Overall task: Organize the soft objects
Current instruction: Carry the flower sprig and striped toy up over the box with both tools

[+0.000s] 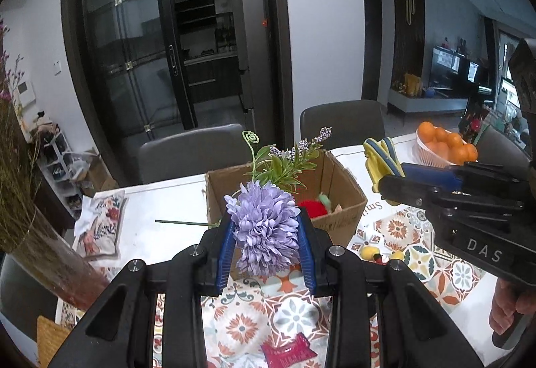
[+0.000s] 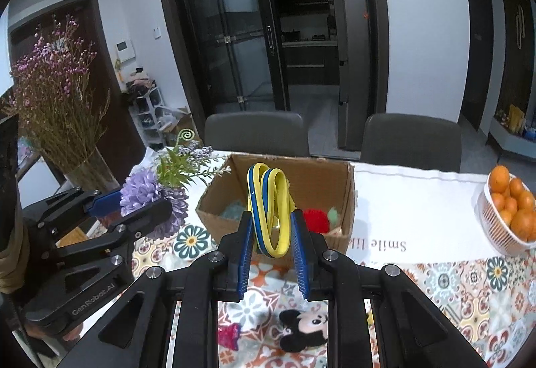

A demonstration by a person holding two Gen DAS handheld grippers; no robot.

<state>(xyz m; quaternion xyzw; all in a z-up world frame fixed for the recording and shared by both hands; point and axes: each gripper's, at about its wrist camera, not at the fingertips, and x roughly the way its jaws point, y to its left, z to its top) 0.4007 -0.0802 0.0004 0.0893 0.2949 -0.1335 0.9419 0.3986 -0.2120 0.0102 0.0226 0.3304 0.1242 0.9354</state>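
My left gripper (image 1: 266, 235) is shut on a purple artificial flower (image 1: 264, 227) with green sprigs, held just in front of an open cardboard box (image 1: 348, 197). My right gripper (image 2: 271, 234) is shut on a yellow and blue looped band (image 2: 268, 210), held above the near edge of the same box (image 2: 346, 193). A red plush item (image 2: 316, 220) and a teal soft item (image 2: 232, 212) lie inside the box. The flower (image 2: 140, 193) and left gripper also show at the left of the right wrist view. A Mickey plush (image 2: 303, 327) lies on the patterned tablecloth below my right gripper.
A white basket of oranges (image 2: 512, 210) stands at the right. A glass vase of dried pink flowers (image 2: 53, 106) stands at the left. A floral pouch (image 1: 100, 224) lies left of the box. A pink item (image 1: 288, 353) lies near me. Two grey chairs (image 2: 258, 133) stand behind the table.
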